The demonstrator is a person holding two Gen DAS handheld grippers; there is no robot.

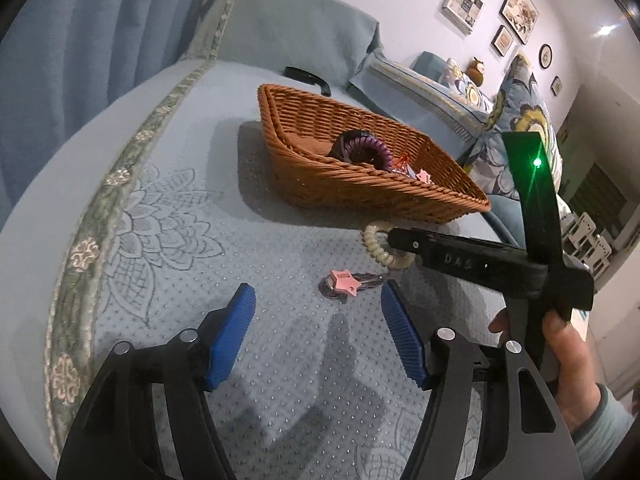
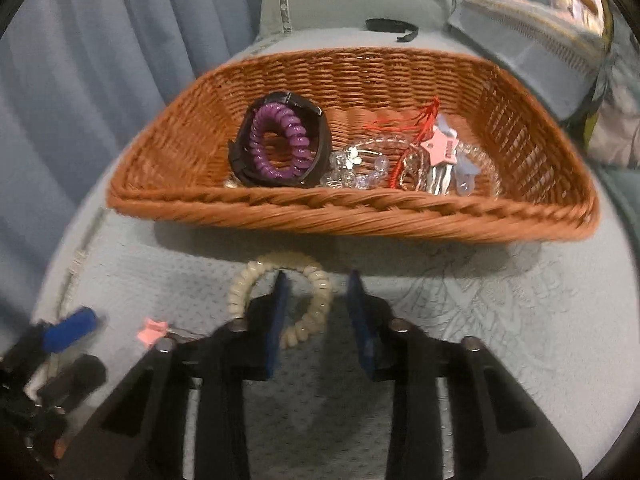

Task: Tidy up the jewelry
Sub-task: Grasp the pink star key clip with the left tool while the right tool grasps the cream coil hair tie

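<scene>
Basket (image 2: 352,220) holds one purple coil (image 2: 280,144); one cream coil (image 2: 316,284) lies between my open right gripper (image 2: 316,292); left gripper (image 1: 316,304) gapes too.

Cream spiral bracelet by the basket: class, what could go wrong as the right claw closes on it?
1. The right claw has one finger inside the cream spiral bracelet; the springy coil may slip free.
2. The wicker basket sits close ahead; a forward push could nudge it.
3. The pink star clip lies near; the left claw could crowd the lift.
</scene>
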